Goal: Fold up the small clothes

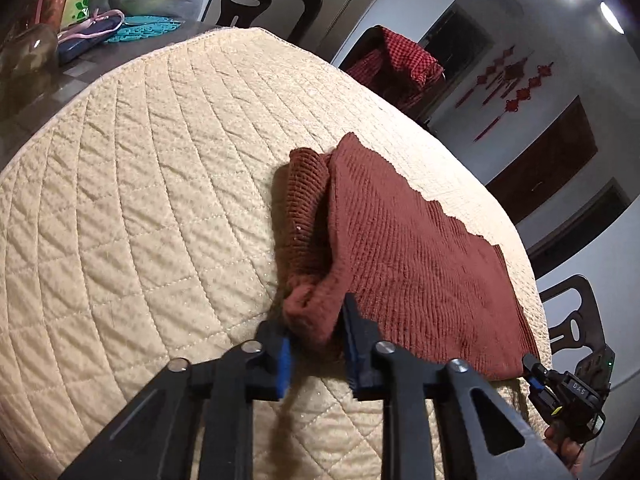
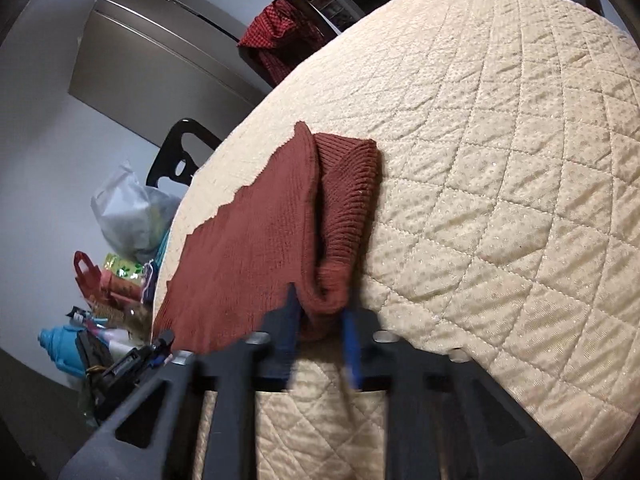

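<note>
A rust-brown knitted garment (image 1: 420, 264) lies flat across the near part of a cream quilted table cover (image 1: 140, 200), its ribbed ends doubled inward. At the near edge the left gripper (image 1: 316, 336) pinches one bunched corner between its blue pads, while the right gripper (image 2: 320, 320), blurred, seems to be pinching the opposite near corner. With both near corners taken at once, the aim is probably to carry that edge toward the far side in an even fold

Ribbed rust knit garment (image 1: 420, 248), matt quilted cream cloth (image 1: 160, 200)
</note>
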A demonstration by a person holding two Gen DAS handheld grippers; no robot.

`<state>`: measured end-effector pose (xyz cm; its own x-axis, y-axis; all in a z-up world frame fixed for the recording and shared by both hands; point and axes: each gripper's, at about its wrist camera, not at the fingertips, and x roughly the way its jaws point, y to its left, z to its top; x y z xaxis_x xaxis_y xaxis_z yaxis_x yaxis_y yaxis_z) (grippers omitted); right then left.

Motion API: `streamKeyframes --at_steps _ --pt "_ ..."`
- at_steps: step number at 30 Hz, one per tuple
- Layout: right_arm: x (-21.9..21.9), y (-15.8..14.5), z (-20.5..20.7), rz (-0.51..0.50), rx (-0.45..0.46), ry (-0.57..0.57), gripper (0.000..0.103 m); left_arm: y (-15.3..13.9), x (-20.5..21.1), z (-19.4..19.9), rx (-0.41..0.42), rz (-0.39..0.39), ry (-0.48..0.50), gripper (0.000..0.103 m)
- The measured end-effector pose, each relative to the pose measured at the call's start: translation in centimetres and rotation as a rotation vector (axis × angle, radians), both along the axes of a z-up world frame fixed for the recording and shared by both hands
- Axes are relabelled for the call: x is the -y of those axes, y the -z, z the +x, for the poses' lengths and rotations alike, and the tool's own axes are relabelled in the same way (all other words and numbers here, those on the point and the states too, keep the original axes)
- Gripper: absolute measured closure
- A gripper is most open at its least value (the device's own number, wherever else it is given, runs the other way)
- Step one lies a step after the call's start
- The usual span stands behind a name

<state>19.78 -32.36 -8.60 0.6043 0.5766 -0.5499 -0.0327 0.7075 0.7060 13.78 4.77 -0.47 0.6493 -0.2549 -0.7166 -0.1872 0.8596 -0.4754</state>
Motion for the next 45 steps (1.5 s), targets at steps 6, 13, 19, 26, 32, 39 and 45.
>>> streamKeyframes --at_steps 6,13,19,26,32,39,45 --pt "0.5 -1.1 -0.9 0.019 0.043 -0.002 0.091 -1.8 0.1 -0.9 0.046 0.015 0.034 0.090" --pt "0.9 -2.7 -5.0 0.005 0.074 -0.034 0.091 -3.1 -0.3 -5.1 0.075 0.000 0.079 0.090" --pt "1.2 -2.7 -9.7 -0.015 0.061 -0.045 0.091 -2.4 -0.6 -9.6 0.063 -0.025 0.088 0.090" --pt "1.7 0.4 -12.3 -0.029 -0.005 -0.033 0.091 0.3 -0.7 -11.6 0.011 -0.046 0.101 0.090" --pt "2.5 -0.4 -13.2 -0.086 0.028 -0.012 0.086 -1.9 -1.5 -12.8 0.074 0.002 0.110 0.086" --pt "0.7 -4.1 -12.7 -0.187 0.180 -0.020 0.086 -5.1 0.0 -11.1 0.164 0.068 0.152 0.086" --pt "-1.8 -1.9 -9.4 -0.282 0.125 -0.072 0.086 -6.2 -0.5 -10.5 0.185 0.108 0.126 0.085"
